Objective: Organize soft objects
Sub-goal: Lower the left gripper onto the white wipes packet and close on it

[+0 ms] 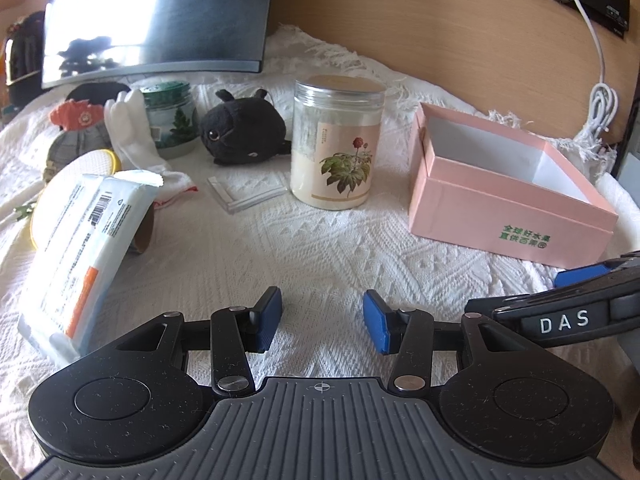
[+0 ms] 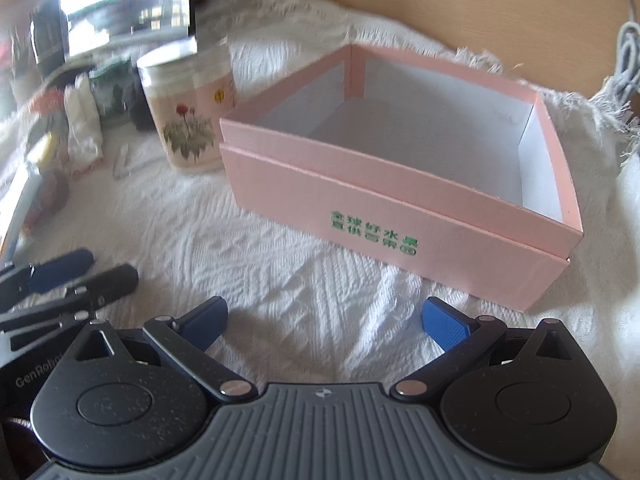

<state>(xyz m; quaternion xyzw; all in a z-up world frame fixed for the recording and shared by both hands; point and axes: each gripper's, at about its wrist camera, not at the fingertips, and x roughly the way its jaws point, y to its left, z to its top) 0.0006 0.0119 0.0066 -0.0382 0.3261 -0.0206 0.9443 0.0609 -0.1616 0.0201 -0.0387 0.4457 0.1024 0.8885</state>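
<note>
Surface: a table under a white woven cloth [image 1: 304, 248], with a wooden board behind and a dark monitor [image 1: 160, 16] at the back left.
Box: the pink box [image 2: 400, 216] stands open and has nothing in it; it is near my right gripper, just ahead of it.
Soft things: the black plush toy [image 1: 244, 128] sits between the green jar [image 1: 172, 120] and the tall flower jar [image 1: 338, 140]; a white glove [image 1: 136, 136] leans by the green jar; a pack of wipes [image 1: 88, 248] stands tilted at the left.
Left gripper [image 1: 323, 320]: jaws apart, holding nothing, low over the cloth.
Right gripper [image 2: 326, 326]: jaws wide apart, also holding nothing.
Step, as I judge: pick the first soft thing, probably the plush.
How to do it well: I should come to the plush between the two jars without touching them, close on its body and not the ear, lift it straight up, then put it down inside the box.
</note>
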